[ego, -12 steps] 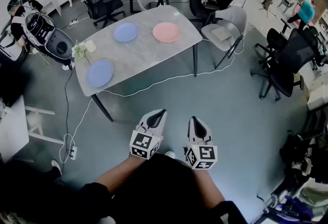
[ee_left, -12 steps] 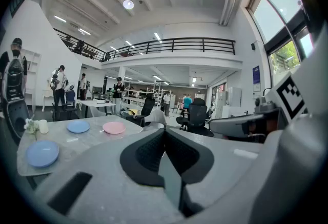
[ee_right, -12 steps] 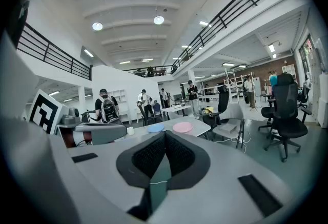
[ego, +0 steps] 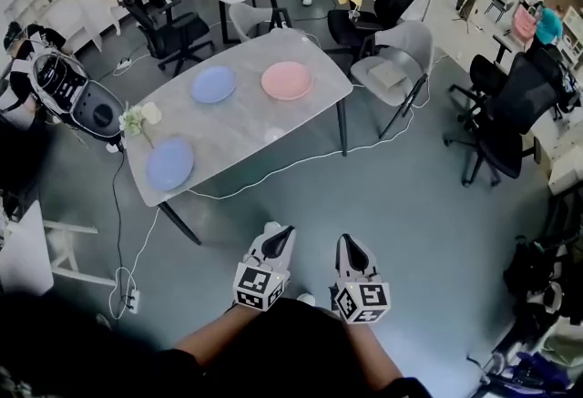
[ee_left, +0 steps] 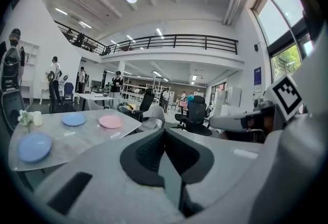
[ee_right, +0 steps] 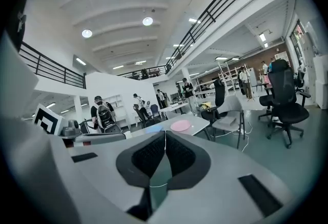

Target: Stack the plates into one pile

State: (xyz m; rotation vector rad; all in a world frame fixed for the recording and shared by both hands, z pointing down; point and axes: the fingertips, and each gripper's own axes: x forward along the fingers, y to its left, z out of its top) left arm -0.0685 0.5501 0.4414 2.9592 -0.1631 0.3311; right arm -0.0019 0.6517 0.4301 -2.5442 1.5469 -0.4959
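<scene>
Three plates lie apart on a grey marble-top table (ego: pixel 239 128): a blue plate (ego: pixel 169 163) near the front left, a second blue plate (ego: pixel 213 84) at the back, and a pink plate (ego: pixel 287 80) to its right. My left gripper (ego: pixel 284 232) and right gripper (ego: pixel 347 241) hover side by side over the floor, well short of the table, both shut and empty. In the left gripper view the near blue plate (ee_left: pixel 34 146), far blue plate (ee_left: pixel 74 120) and pink plate (ee_left: pixel 111 122) show at the left. The right gripper view shows the pink plate (ee_right: pixel 180 125) just beyond its jaws.
A small white flower pot and cup (ego: pixel 138 118) stand at the table's left edge. A white cable (ego: pixel 273 168) trails over the floor under the table. Office chairs (ego: pixel 396 64) stand at the table's right and behind it; more chairs (ego: pixel 506 114) are at the far right. People stand in the background.
The table and plates have shifted slightly left and up in the head view. Both grippers sit a little lower in the frame, still shut and side by side.
</scene>
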